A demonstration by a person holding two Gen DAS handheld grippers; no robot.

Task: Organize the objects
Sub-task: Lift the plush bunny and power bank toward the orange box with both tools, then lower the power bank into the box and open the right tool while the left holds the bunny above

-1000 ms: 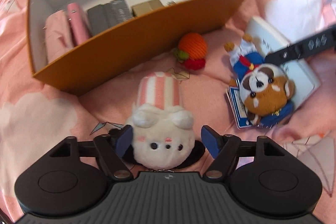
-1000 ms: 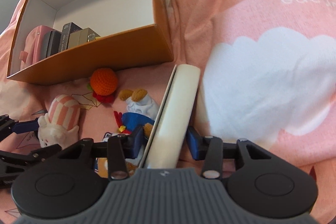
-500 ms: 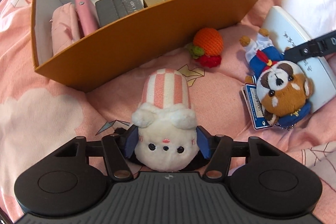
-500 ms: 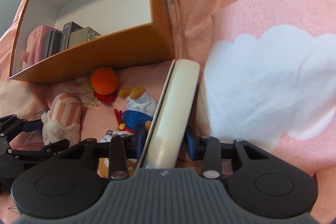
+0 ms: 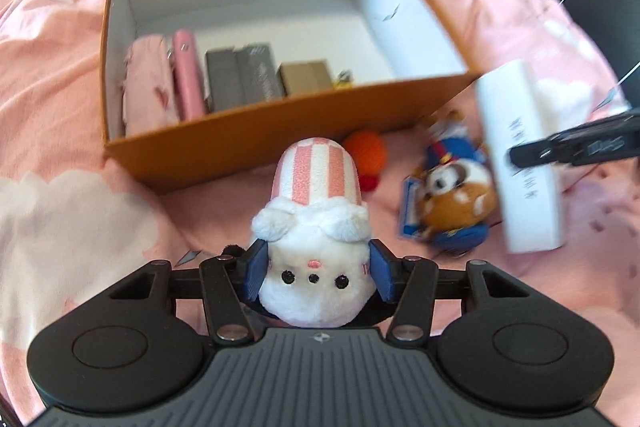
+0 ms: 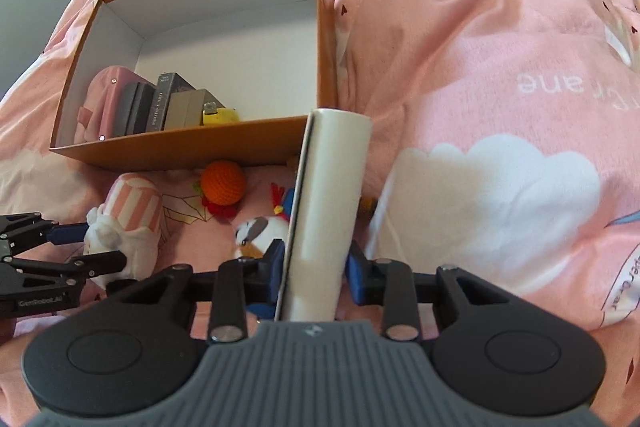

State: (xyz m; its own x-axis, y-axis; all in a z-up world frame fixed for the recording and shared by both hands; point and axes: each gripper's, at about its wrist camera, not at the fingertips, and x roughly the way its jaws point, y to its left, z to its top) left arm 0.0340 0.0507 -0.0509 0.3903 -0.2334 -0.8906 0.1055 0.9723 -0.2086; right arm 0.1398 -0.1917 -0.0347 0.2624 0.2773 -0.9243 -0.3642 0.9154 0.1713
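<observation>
My left gripper (image 5: 316, 273) is shut on a white plush with a pink striped body (image 5: 316, 223) and holds it above the pink bedding, in front of the orange box (image 5: 280, 139). The plush also shows in the right wrist view (image 6: 128, 223). My right gripper (image 6: 316, 267) is shut on a white flat box (image 6: 328, 203), lifted and on edge beside the orange box's (image 6: 192, 147) near right corner. In the left wrist view the white box (image 5: 520, 163) hangs at the right.
A brown raccoon plush in blue (image 5: 452, 195) and an orange crochet ball (image 5: 366, 155) lie on the bedding (image 5: 80, 211) before the box. Inside the box stand pink pouches (image 5: 160, 87), grey boxes (image 5: 244, 79) and a tan box (image 5: 304, 77); its right part is bare.
My left gripper closed on the striped plush and lifted it. My right gripper raised the white box off the bedding. Both views now look down more into the orange box.
</observation>
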